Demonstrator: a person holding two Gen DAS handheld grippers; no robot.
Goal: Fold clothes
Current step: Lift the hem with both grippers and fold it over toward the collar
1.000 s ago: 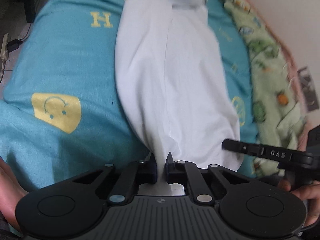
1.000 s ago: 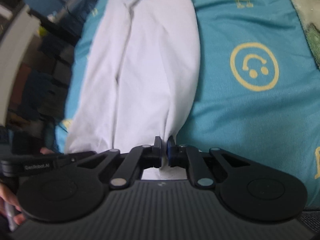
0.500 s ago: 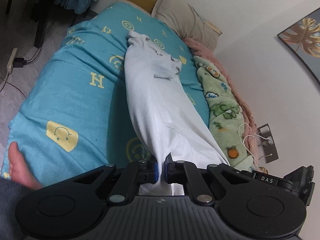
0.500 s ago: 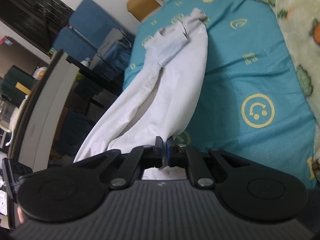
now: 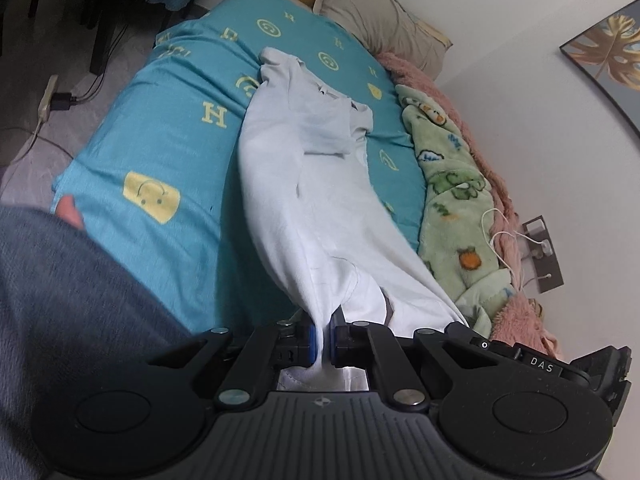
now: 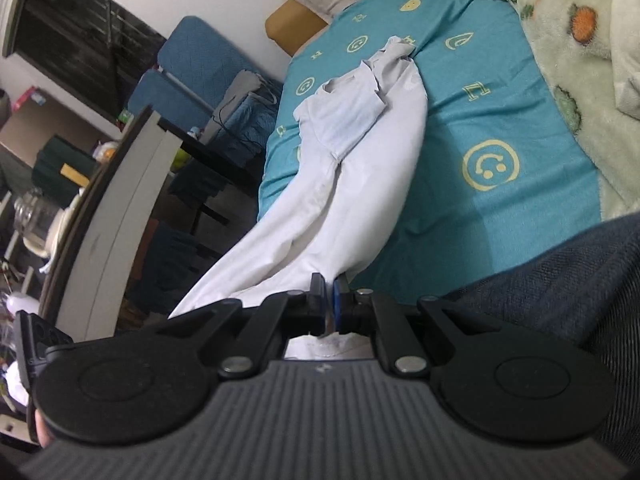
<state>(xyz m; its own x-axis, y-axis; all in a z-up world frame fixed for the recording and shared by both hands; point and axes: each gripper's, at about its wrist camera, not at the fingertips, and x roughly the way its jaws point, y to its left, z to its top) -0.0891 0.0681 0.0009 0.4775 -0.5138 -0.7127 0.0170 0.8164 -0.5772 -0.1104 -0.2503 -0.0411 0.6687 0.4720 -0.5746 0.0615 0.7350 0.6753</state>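
White shirt (image 5: 320, 200), stretched long (apparently folded lengthwise), hem clenched by left gripper (image 5: 325, 342) and right gripper (image 6: 327, 307).

Soft even indoor light, faint shadows, strong fisheye bending, slightly blurred edges

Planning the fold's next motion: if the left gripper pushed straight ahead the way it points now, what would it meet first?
The white garment that the left gripper already pinches; it stretches ahead along that line, with the teal sheet beneath, though depth is unclear.

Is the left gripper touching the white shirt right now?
Touching. In the left wrist view, the left gripper has its jaws closed on a bunched edge of the white shirt, with cloth pinched between the pads.
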